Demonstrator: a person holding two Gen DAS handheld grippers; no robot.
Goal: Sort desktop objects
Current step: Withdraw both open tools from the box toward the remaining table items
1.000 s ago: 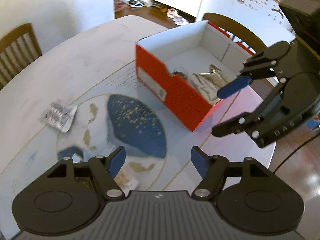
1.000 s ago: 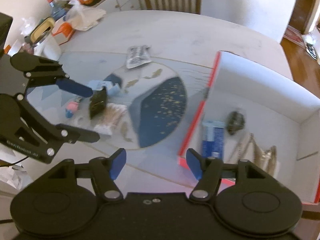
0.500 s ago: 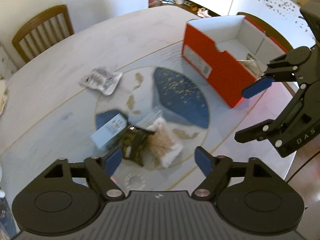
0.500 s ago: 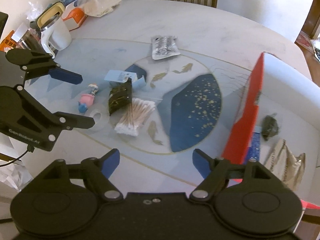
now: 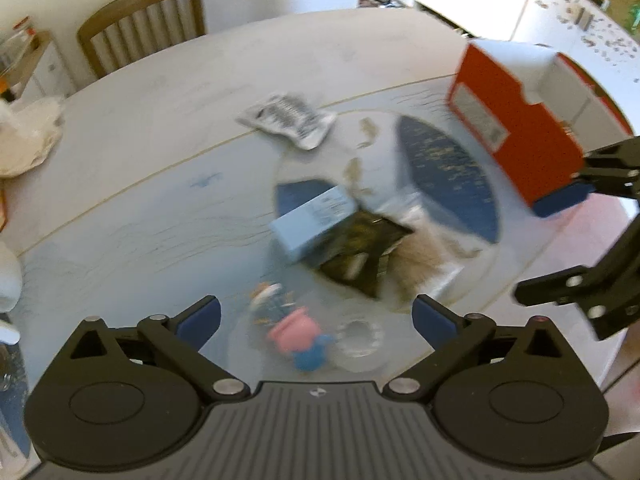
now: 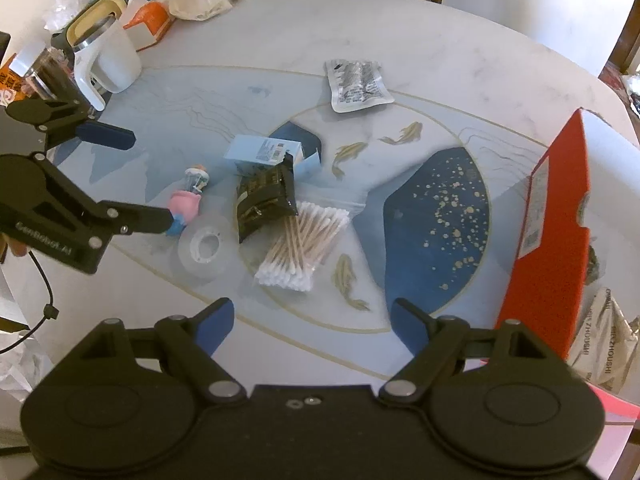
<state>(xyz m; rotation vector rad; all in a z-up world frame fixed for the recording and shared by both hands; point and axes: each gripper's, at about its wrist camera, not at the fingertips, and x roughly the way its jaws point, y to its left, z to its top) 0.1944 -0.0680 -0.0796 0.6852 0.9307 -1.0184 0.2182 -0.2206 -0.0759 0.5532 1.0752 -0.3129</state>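
The left wrist view is motion-blurred: the pink figurine [image 5: 298,328] and tape roll [image 5: 360,344] smear together. In the right wrist view the red box [image 6: 556,248] is cut by the right edge, its wall hiding most of a dark item [image 6: 596,264]. Print on the foil packet [image 6: 356,84] is too small to read.

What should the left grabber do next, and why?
Probably lower the left gripper onto the pink toy figure. Its jaws are open and empty, the toy lies just ahead of them, loose on the table, not yet in the red box.
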